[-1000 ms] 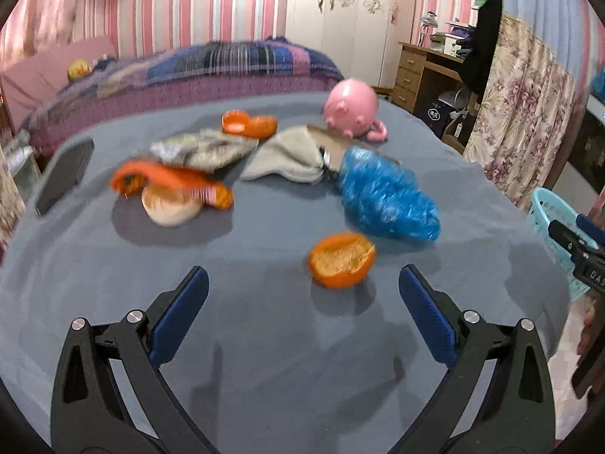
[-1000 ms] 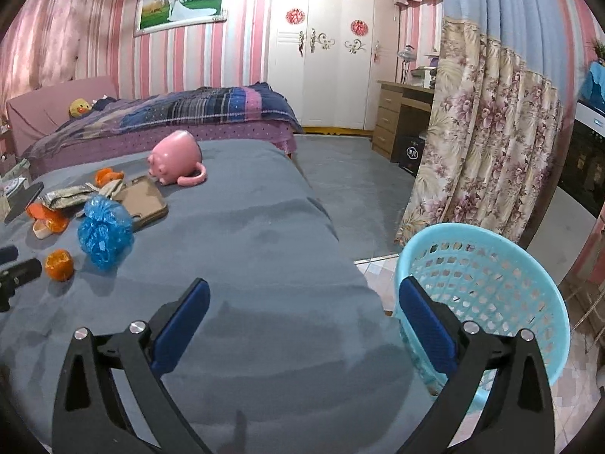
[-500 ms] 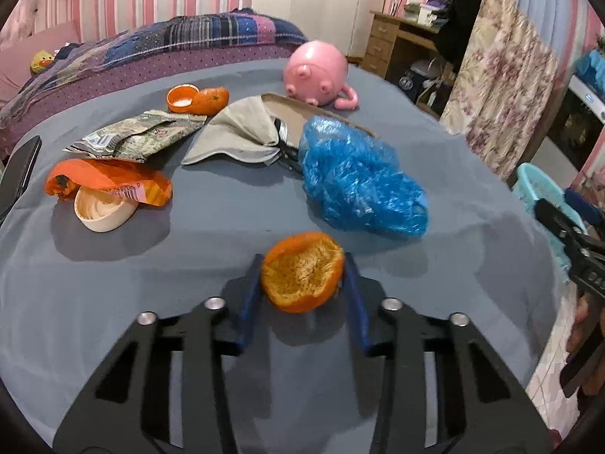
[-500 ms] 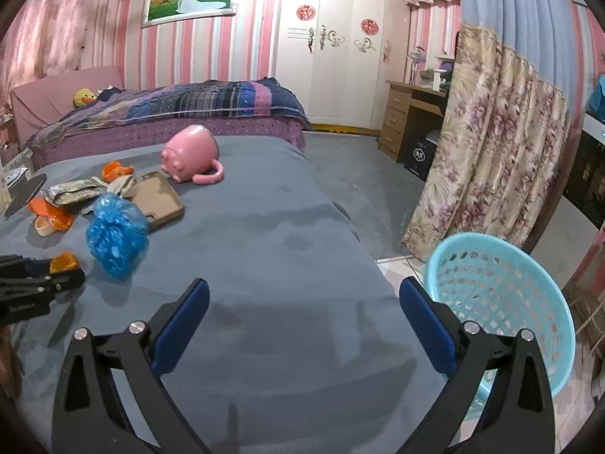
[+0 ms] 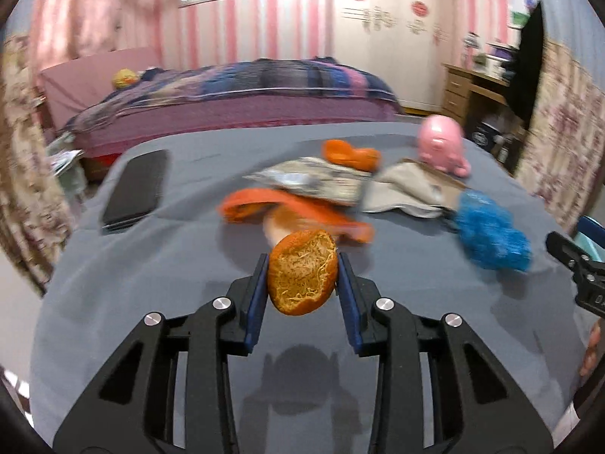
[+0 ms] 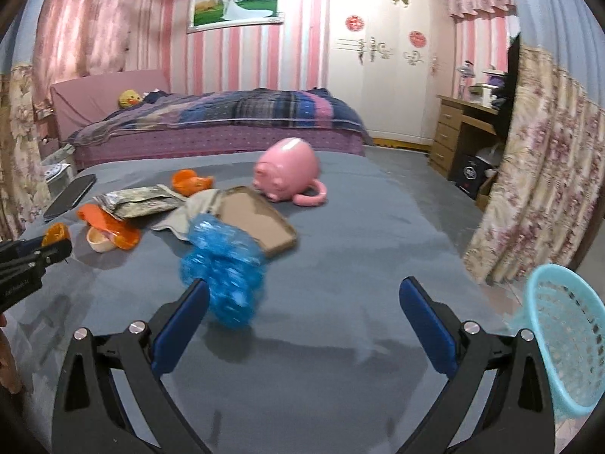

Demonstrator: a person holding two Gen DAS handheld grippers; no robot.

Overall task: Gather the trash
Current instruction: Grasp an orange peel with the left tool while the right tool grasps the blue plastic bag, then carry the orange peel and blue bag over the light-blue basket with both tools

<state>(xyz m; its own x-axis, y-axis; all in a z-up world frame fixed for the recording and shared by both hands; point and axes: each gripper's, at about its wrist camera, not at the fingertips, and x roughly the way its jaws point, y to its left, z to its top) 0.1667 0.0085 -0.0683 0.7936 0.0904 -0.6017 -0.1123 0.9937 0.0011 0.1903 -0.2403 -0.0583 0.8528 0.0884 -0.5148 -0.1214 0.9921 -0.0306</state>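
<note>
Two tools in play: left tool is clamped on a hollowed orange peel half, blue pads pressing its two sides, pithy inside facing the camera, peel looks lifted just clear of the grey surface judging by the shadow under it. Right tool is spread wide with nothing between its pads, hovering low over the same surface, its left pad just beside the crumpled blue plastic bag. Light blue basket sits off the surface edge at the right, likely the drop spot. More trash on the surface: orange wrapper over a small cup, silver snack packet, another orange peel piece at the back. Pink pig mug, black phone, brown tray and beige cloth probably not trash. Handling guess: peel is light, a thin shell, a bit springy, could buckle or slip if squeezed harder, side grip across the rim seems fine. Blue bag looks very light, soft and crinkly, no fixed shape, best pinched through the bulk of the bunch; thin film may slide on smooth pads
</note>
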